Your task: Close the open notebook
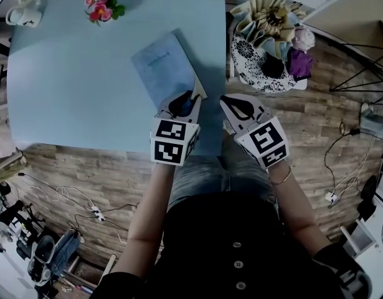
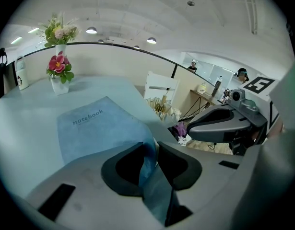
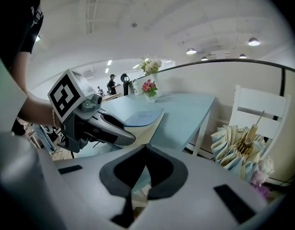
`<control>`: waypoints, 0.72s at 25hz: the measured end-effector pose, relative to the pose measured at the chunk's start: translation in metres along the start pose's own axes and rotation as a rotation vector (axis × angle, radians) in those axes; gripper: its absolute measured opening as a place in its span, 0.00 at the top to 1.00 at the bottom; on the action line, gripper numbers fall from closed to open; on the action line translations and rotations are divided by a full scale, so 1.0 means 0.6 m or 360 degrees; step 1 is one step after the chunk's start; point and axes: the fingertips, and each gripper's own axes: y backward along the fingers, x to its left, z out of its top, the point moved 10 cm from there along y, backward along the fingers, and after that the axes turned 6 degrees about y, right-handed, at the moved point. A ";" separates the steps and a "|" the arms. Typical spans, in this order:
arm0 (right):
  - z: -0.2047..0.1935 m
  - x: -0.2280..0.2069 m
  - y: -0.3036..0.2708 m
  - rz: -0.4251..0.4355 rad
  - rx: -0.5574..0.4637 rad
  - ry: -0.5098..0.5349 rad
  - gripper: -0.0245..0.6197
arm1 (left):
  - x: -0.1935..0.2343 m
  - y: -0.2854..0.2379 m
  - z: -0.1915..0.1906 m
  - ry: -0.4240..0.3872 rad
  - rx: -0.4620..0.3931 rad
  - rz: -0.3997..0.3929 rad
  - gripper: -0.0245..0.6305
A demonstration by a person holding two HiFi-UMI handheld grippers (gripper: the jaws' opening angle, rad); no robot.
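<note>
Notebook point(image 1: 163, 67) on table point(image 1: 73, 86), flowers point(image 2: 57, 63) in vase point(image 2: 59, 86)

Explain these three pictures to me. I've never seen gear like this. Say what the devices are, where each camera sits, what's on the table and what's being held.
There is no robot here. A person holds a two-jaw gripper in each hand. One picture comes from a camera on the person's head, looking down. The other two come from cameras riding on each gripper, looking along its jaws. On the light blue table are a blue notebook, a vase of pink flowers and a white cup. The left gripper pinches the notebook's cover near a corner, with the cover raised off the cream pages. The right gripper is shut on nothing, just off the table's edge.
</note>
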 end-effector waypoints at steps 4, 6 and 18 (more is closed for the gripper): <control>-0.004 0.000 -0.002 0.0001 0.0001 -0.0002 0.95 | 0.000 -0.004 -0.001 -0.0003 0.0008 0.0005 0.83; -0.005 0.002 -0.003 0.0007 0.0006 -0.0002 0.95 | 0.000 -0.005 -0.002 -0.0008 0.0011 0.0010 0.82; -0.013 0.000 -0.003 -0.0004 -0.0001 -0.0046 0.95 | -0.001 -0.013 0.001 -0.0009 0.0083 0.0001 0.81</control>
